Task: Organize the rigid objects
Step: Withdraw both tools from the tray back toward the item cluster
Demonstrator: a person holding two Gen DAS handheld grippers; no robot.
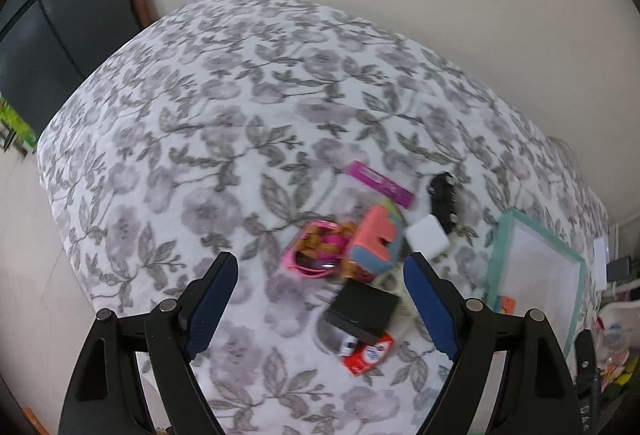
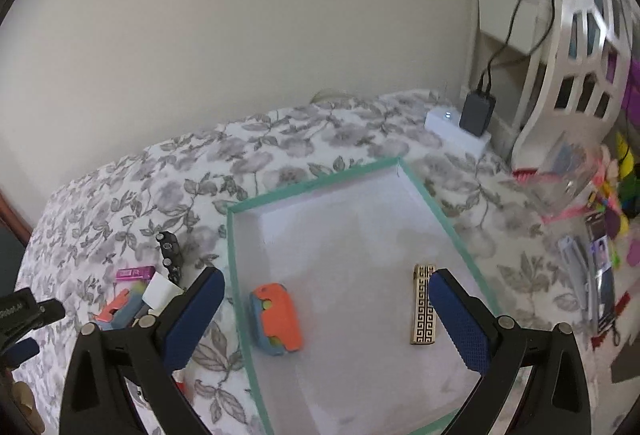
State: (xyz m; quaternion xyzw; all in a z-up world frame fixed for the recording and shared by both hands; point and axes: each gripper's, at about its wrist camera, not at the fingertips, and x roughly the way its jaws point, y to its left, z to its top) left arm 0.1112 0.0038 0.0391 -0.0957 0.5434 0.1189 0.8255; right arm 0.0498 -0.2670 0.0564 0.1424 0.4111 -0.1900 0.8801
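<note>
We see the left gripper (image 1: 320, 267) and right gripper (image 2: 324, 285) built alike: black plastic arms with triangular cut-outs and round silver screws at the pivots. Each finger carries a textured dark blue pad (image 2: 460, 319).

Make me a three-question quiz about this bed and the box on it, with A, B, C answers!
1. Where is the gold lighter?
A. on the blanket
B. in the box
C. in a tool

2. How many things lie in the box?
A. two
B. four
C. none

3. How is the right tool?
A. shut on a toy
B. shut, empty
C. open, empty

Answers: 1 B, it lies on the box floor. 2 A, only the lighter and the orange toy. 3 C, its fingers stand wide apart with nothing gripped.
</note>
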